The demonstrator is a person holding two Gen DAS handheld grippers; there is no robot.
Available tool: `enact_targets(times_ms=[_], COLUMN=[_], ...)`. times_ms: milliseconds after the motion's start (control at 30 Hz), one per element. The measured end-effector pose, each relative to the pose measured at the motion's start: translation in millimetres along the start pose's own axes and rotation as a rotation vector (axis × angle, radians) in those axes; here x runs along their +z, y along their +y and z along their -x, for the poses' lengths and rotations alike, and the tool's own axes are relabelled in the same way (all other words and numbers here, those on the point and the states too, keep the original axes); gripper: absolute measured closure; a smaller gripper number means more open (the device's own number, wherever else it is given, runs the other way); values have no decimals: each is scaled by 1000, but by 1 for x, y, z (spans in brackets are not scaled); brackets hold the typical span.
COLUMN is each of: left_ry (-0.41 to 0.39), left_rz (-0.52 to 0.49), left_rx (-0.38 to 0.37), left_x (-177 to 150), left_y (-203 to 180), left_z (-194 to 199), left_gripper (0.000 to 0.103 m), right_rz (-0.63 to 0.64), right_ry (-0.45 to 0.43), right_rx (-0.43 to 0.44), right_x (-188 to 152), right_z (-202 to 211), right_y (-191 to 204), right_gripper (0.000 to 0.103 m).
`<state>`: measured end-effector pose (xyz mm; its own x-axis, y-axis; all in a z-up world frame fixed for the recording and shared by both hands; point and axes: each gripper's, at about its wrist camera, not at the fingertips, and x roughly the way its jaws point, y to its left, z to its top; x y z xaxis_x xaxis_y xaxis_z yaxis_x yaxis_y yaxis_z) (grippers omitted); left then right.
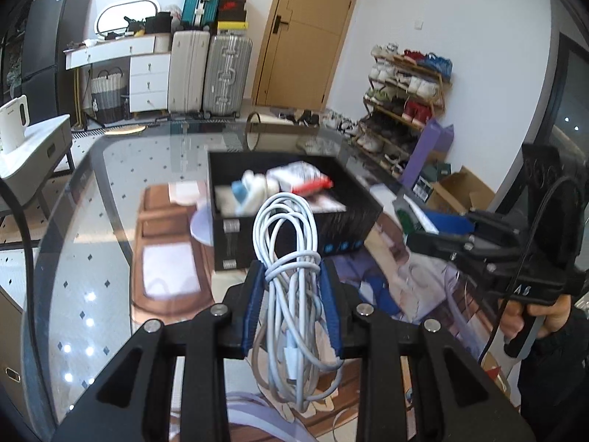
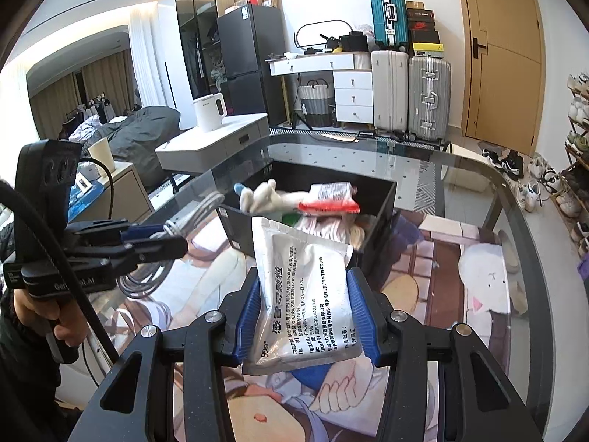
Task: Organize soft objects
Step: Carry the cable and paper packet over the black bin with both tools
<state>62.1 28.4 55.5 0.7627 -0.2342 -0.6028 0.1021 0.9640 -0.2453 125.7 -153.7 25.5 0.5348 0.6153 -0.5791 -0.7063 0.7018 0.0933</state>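
Observation:
My left gripper [image 1: 292, 276] is shut on a coiled white cable [image 1: 291, 258], held above the glass table, just in front of the black box [image 1: 342, 228]. It also shows in the right wrist view [image 2: 162, 237] with the cable [image 2: 191, 210]. My right gripper [image 2: 303, 283] is shut on a silver medicine sachet [image 2: 305, 294] with printed text, near the black box [image 2: 383, 217]. The right gripper shows at the right in the left wrist view [image 1: 419, 235]. The box holds a white soft toy [image 2: 257, 193], a white and red packet [image 2: 331, 199] and other soft items.
The glass table [image 1: 110, 199] lies over a printed mat [image 2: 478, 276]. A white side cabinet with a kettle [image 2: 210, 110] stands to the left. Suitcases [image 2: 408, 92], a door and a shoe rack [image 1: 405, 103] stand behind.

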Motion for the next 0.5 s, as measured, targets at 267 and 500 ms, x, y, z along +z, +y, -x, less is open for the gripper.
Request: enact_targets(times_ms=[267, 500], left_ry=[-46, -62], left_rz=[3, 9], left_rx=[4, 8], left_x=[30, 51], left_y=[10, 22], left_z=[1, -13], left_gripper=[75, 75], right_rz=[-15, -47], right_ry=[-23, -30], right_rx=[-11, -18], right_x=[21, 41], right_z=[-8, -28], right_y=[0, -8], right_gripper=[56, 56])
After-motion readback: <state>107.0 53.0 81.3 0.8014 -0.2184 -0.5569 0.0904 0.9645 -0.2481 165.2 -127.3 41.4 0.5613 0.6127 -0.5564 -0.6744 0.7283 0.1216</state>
